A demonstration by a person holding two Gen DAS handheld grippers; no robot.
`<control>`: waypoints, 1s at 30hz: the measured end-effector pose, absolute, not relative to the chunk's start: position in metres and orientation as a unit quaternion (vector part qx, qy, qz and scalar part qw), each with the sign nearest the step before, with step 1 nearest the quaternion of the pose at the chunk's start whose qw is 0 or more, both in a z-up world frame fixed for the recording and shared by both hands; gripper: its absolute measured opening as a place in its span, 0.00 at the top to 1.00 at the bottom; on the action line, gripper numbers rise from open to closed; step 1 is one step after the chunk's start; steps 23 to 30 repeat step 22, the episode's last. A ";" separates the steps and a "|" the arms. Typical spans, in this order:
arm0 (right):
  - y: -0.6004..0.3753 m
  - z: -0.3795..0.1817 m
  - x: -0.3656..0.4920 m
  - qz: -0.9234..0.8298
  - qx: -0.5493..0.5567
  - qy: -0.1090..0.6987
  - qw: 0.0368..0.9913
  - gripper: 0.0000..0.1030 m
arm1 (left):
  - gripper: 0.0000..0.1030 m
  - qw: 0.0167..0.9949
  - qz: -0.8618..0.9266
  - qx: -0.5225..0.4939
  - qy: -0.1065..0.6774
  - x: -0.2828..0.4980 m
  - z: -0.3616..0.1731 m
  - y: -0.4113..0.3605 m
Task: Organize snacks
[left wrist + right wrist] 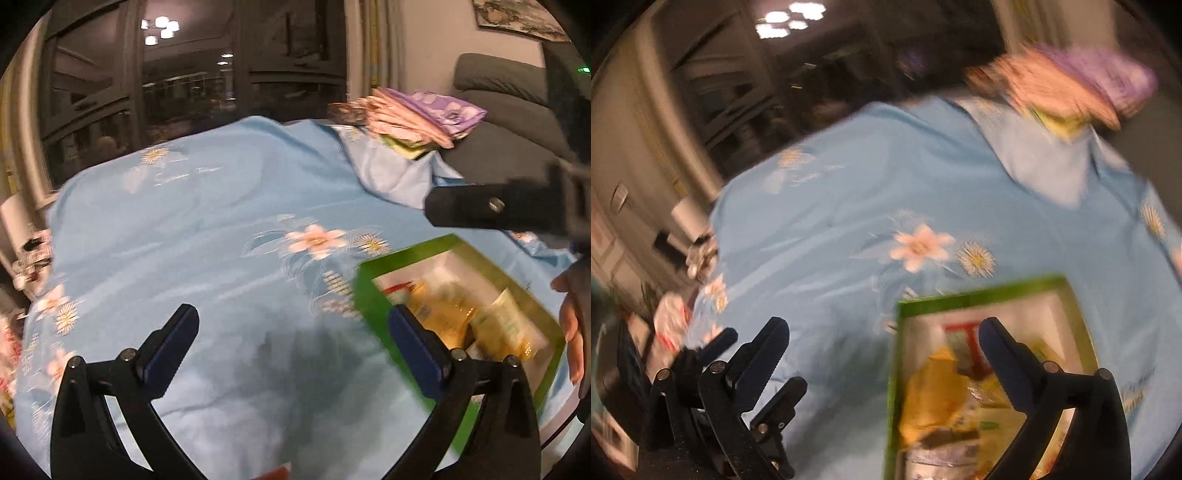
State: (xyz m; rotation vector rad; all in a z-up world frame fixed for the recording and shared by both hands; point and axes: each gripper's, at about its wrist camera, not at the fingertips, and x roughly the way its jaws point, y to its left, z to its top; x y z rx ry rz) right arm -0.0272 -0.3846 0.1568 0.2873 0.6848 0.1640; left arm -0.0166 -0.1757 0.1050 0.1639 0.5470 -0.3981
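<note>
A green box [373, 295] with several snack packets [454, 310] inside lies on a light blue flowered cloth [207, 229]. My left gripper [291, 350] is open and empty, just left of the box, its right finger [413, 350] over the box's near corner. My right gripper [882, 354] is open and empty above the same green box [897, 354], which shows yellow packets [931, 398] inside. The left gripper's fingers [720, 343] show at the lower left of the right wrist view. The right gripper's body [491, 206] shows at the right of the left wrist view.
A stack of folded pink and purple cloths [417, 114] lies at the far end of the blue cloth, blurred in the right wrist view [1071, 85]. A grey sofa [506, 110] stands behind. Small packets [672, 317] lie off the cloth's left edge. A hand [572, 325] is at the box's right.
</note>
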 end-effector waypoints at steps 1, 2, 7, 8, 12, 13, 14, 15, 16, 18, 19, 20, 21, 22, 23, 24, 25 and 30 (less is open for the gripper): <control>-0.371 0.156 -0.034 0.091 0.119 0.320 0.935 0.01 | 0.00 0.942 -0.179 0.085 0.270 -0.020 0.102 -0.162; -0.358 0.155 -0.041 0.093 0.097 0.313 0.940 0.01 | 0.00 0.943 -0.168 0.088 0.274 -0.024 0.100 -0.153; -0.304 0.139 -0.067 0.086 -0.004 0.300 0.950 0.01 | 0.00 0.948 -0.125 0.089 0.279 -0.040 0.088 -0.103; -0.295 0.134 -0.073 0.092 -0.013 0.296 0.951 0.01 | 0.00 0.949 -0.114 0.088 0.282 -0.043 0.085 -0.092; -0.271 0.112 -0.091 0.121 -0.007 0.301 0.946 0.01 | 0.00 0.947 -0.086 0.074 0.299 -0.054 0.068 -0.060; -0.264 0.105 -0.094 0.123 -0.012 0.305 0.944 0.01 | 0.00 0.945 -0.082 0.068 0.308 -0.054 0.062 -0.051; -0.256 0.099 -0.097 0.118 -0.021 0.308 0.944 0.01 | 0.00 0.944 -0.078 0.062 0.314 -0.058 0.058 -0.045; -0.246 0.092 -0.097 0.108 -0.040 0.313 0.943 0.01 | 0.00 0.943 -0.075 0.058 0.319 -0.058 0.054 -0.041; -0.237 0.084 -0.095 0.104 -0.060 0.319 0.940 0.01 | 0.00 0.942 -0.072 0.055 0.323 -0.058 0.050 -0.037; -0.226 0.071 -0.085 0.104 -0.081 0.337 0.932 0.01 | 0.00 0.942 -0.062 0.053 0.327 -0.059 0.040 -0.030; -0.222 0.065 -0.081 0.104 -0.083 0.347 0.928 0.01 | 0.01 0.942 -0.056 0.055 0.326 -0.059 0.036 -0.028; -0.219 0.060 -0.075 0.106 -0.079 0.355 0.925 0.01 | 0.00 0.942 -0.050 0.055 0.326 -0.061 0.033 -0.027; -0.218 0.057 -0.072 0.107 -0.074 0.358 0.925 0.01 | 0.00 0.942 -0.047 0.056 0.328 -0.060 0.030 -0.025; -0.218 0.054 -0.068 0.108 -0.067 0.360 0.924 0.01 | 0.00 0.941 -0.046 0.057 0.331 -0.058 0.028 -0.025; -0.218 0.054 -0.068 0.108 -0.067 0.360 0.924 0.01 | 0.00 0.941 -0.046 0.057 0.331 -0.058 0.028 -0.025; -0.218 0.054 -0.068 0.108 -0.067 0.360 0.924 0.01 | 0.00 0.941 -0.046 0.057 0.331 -0.058 0.028 -0.025; -0.218 0.054 -0.068 0.108 -0.067 0.360 0.924 0.01 | 0.00 0.941 -0.046 0.057 0.331 -0.058 0.028 -0.025; -0.218 0.054 -0.068 0.108 -0.067 0.360 0.924 0.01 | 0.00 0.941 -0.046 0.057 0.331 -0.058 0.028 -0.025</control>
